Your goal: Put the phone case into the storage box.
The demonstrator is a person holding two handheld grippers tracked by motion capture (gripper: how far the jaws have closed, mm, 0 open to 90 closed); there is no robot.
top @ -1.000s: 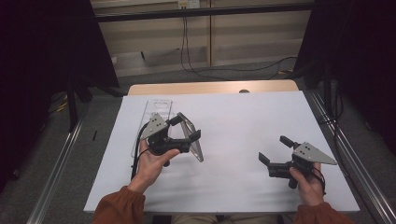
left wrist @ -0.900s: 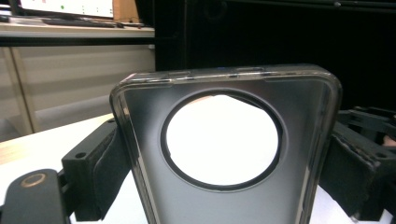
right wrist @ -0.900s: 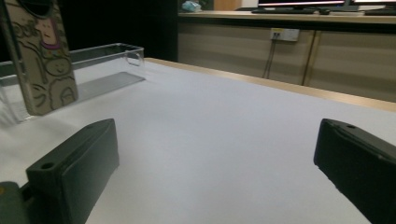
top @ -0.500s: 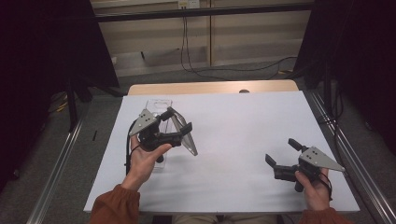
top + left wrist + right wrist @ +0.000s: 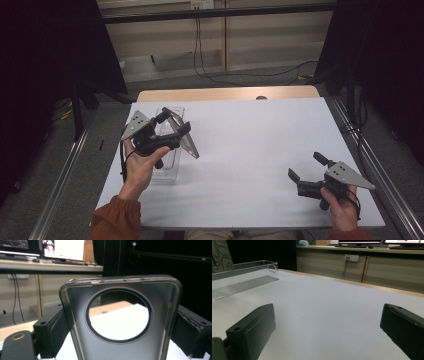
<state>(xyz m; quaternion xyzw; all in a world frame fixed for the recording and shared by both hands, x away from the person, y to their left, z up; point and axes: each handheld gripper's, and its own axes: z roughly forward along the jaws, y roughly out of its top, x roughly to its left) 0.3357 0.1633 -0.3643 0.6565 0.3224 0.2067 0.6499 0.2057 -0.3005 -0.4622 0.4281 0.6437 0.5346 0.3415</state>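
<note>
A translucent grey phone case (image 5: 189, 146) with a large round camera cutout is held up, tilted, above the left part of the white table. My left gripper (image 5: 175, 121) is shut on it. In the left gripper view the case (image 5: 160, 315) stands upright between the two black pads (image 5: 51, 333), gripped by its long edges. My right gripper (image 5: 305, 166) hovers low over the table's front right corner, open, with nothing between its fingers (image 5: 252, 330).
A clear plastic tray (image 5: 169, 173) lies on the white table top (image 5: 250, 130) under the left hand; its rim (image 5: 249, 265) appears far left in the right gripper view. A bare wooden strip (image 5: 225, 94) borders the far edge. Metal rails run along both sides.
The left gripper has carried the phone case up and to the left, over the tray. The right gripper has drawn back toward the front right corner.
</note>
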